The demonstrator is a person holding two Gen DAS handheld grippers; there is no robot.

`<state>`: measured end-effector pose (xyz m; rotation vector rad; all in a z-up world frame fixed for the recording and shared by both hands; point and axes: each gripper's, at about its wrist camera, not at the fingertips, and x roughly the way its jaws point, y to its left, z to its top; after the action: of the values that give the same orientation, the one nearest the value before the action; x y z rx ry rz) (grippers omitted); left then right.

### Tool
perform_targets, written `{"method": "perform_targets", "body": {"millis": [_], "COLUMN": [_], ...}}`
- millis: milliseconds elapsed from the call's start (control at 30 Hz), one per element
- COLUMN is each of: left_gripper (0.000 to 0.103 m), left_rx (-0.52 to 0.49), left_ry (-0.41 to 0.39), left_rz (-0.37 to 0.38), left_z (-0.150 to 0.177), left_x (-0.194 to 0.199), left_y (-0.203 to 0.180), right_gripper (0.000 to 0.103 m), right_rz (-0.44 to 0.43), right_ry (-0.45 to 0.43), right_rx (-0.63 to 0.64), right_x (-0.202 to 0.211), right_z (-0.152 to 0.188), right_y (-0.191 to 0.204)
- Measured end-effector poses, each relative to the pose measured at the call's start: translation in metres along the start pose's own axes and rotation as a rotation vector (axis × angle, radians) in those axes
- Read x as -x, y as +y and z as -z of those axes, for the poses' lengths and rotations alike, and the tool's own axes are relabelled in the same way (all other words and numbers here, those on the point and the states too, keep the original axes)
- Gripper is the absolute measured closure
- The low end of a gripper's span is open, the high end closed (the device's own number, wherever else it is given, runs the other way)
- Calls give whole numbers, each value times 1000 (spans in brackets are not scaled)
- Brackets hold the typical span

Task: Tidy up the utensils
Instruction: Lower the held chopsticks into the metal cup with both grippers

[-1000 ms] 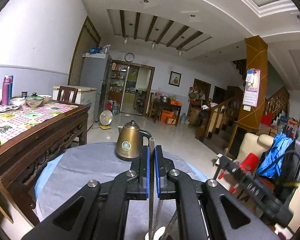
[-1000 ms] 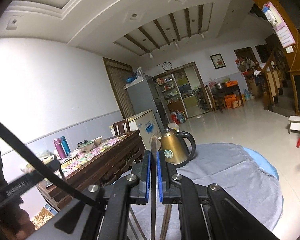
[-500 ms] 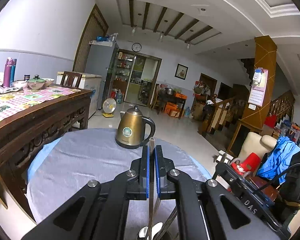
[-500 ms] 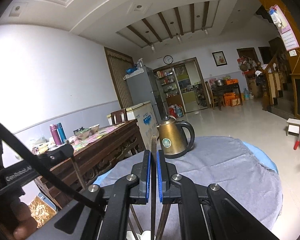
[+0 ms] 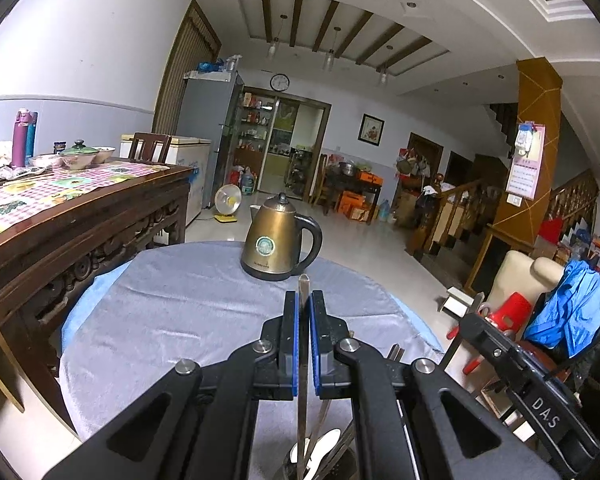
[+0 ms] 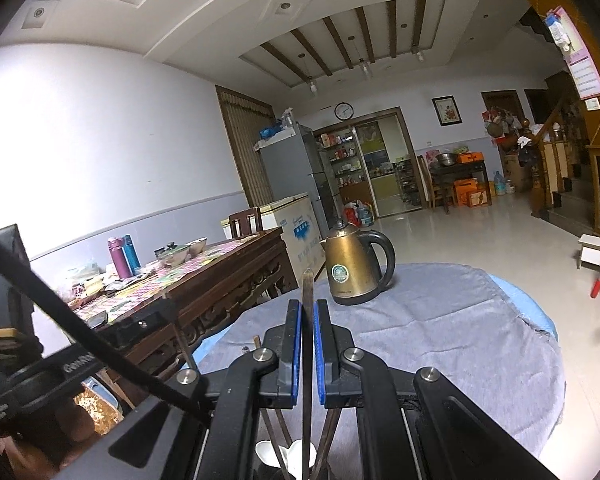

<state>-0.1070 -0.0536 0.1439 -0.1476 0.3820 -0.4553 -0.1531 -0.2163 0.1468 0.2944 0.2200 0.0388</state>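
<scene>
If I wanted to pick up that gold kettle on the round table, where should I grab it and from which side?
Take the gold kettle by its black loop handle. It sticks out to the right in the left wrist view, opposite the spout, with an open gap to close around. Come in level from that right side, since the kettle stands upright.

Kettle: bronze-gold body, black handle, round green-white badge. Cloth on round bench: grey over light blue. Gripper pads: blue on black. Side table cloth: pink-white check with floral patches. Bottles: purple, blue.
</scene>
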Motion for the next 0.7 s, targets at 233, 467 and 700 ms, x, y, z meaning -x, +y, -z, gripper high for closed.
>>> {"method": "perform_targets", "body": {"millis": [233, 467, 700], "left_gripper": [98, 98, 97], "left_rx": [-38, -54, -61], "left_ry": [4, 17, 23], "left_rz": [-31, -46, -53], "left_z": [0, -1, -1], "left_x": [3, 4, 6], "left_y": [-3, -5, -4], "right_gripper": [96, 96, 96], "right_rz": [-6, -7, -13], "right_ry": [14, 19, 18], "right_rx": [1, 4, 7], "right_x": [1, 4, 7], "right_z": [0, 1, 1], "right_y": [-1, 0, 1]}}
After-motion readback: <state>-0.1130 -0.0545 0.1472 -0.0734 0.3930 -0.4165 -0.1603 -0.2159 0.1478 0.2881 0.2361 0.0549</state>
